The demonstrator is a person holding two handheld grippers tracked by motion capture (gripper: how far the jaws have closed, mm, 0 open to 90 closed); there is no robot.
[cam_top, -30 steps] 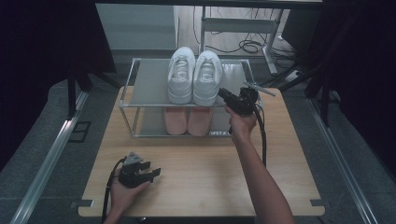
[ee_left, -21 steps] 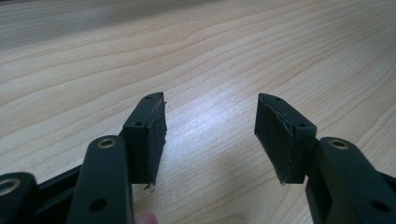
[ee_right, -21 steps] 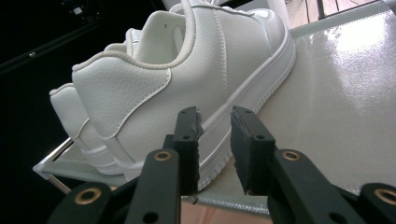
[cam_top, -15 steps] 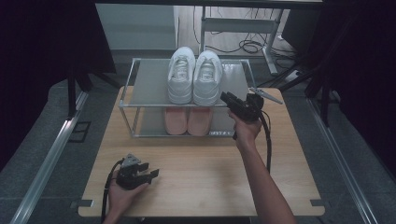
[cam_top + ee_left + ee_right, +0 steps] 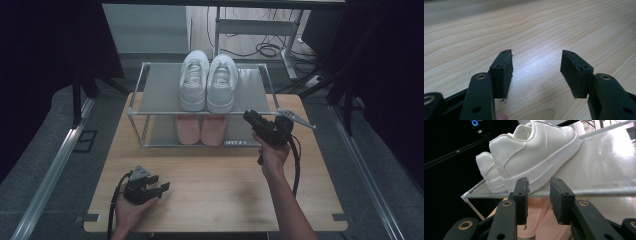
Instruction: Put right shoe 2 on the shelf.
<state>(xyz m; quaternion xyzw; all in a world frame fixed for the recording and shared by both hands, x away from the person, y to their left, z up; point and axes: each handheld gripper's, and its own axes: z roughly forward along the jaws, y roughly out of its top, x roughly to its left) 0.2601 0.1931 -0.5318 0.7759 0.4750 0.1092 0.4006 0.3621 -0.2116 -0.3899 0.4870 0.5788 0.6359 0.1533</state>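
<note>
Right tongs [image 5: 538, 188] part open, nothing between, jaws just been opening. White shoes [image 5: 208, 81] just ahead on rack [image 5: 160, 85] top shelf. I'd back off level, avoid nudging sole. Left tongs [image 5: 536, 72] wide, empty, on table [image 5: 215, 175].
</note>
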